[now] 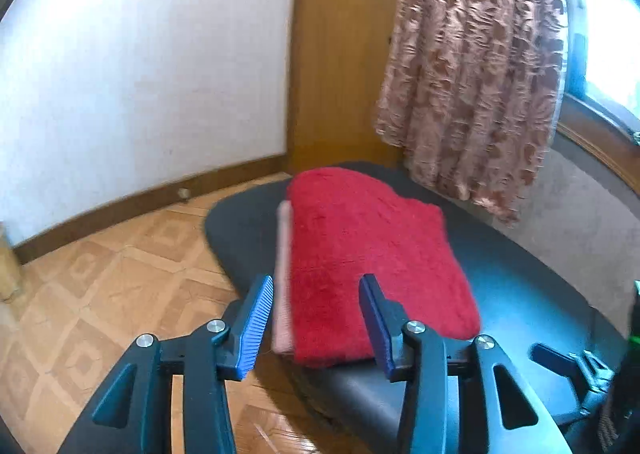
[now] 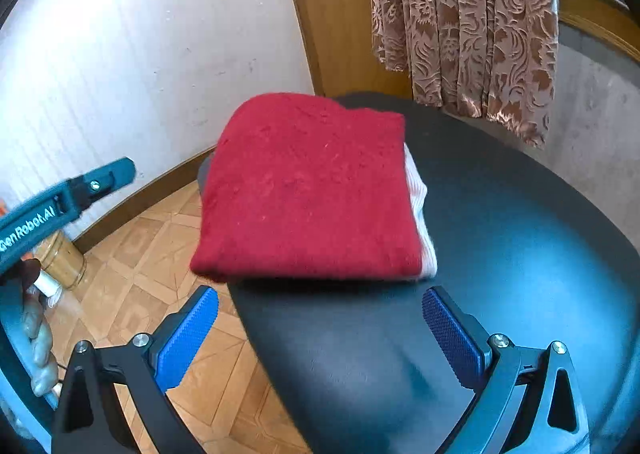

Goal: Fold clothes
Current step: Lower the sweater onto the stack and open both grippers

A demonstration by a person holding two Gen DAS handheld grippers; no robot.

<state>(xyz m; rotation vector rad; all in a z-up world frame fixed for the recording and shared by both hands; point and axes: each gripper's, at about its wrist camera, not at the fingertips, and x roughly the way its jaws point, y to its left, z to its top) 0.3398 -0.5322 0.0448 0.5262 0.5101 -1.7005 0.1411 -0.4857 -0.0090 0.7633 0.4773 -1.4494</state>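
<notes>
Black tabletop [image 2: 520, 254] is bearing a folded red garment [image 2: 308, 190] (pale layer beneath); left gripper [image 1: 316, 318] and right gripper [image 2: 320, 338] are hovering angled downward, jaws apart, empty.

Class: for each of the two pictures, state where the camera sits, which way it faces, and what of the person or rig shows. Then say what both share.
Left wrist: sits on the left claw, looks forward and down at the folded red garment; its blue pads show.
Right wrist: sits on the right claw, looks down at the garment on the black table; the person's hand shows.
Shared: garment, table, curtain, both claws open and empty.
</notes>
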